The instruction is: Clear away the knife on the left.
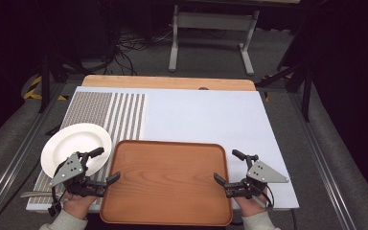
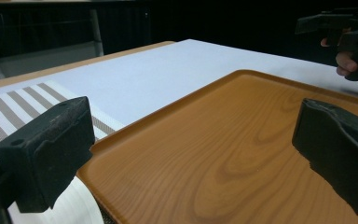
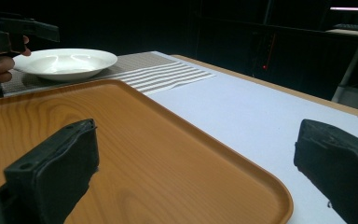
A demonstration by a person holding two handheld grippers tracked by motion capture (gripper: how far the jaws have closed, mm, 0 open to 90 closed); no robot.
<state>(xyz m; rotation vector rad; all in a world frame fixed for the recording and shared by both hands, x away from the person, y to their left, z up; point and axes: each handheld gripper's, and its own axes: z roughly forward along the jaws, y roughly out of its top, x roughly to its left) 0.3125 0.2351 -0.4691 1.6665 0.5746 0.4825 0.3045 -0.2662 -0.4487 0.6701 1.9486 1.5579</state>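
A brown wooden tray lies empty at the front middle of the table. My left gripper stands open at its left edge, one jaw over the white plate and the other over the tray's rim. My right gripper stands open at the tray's right edge, one jaw over the tray and one over the white cover. In the left gripper view the tray lies between the wide-apart jaws. The right gripper view has the tray under its left jaw and the plate far off.
The plate sits on a striped placemat at the left. A white cover spreads over the rest of the table. A thin metal utensil lies at the front left corner. A metal stand is beyond the table.
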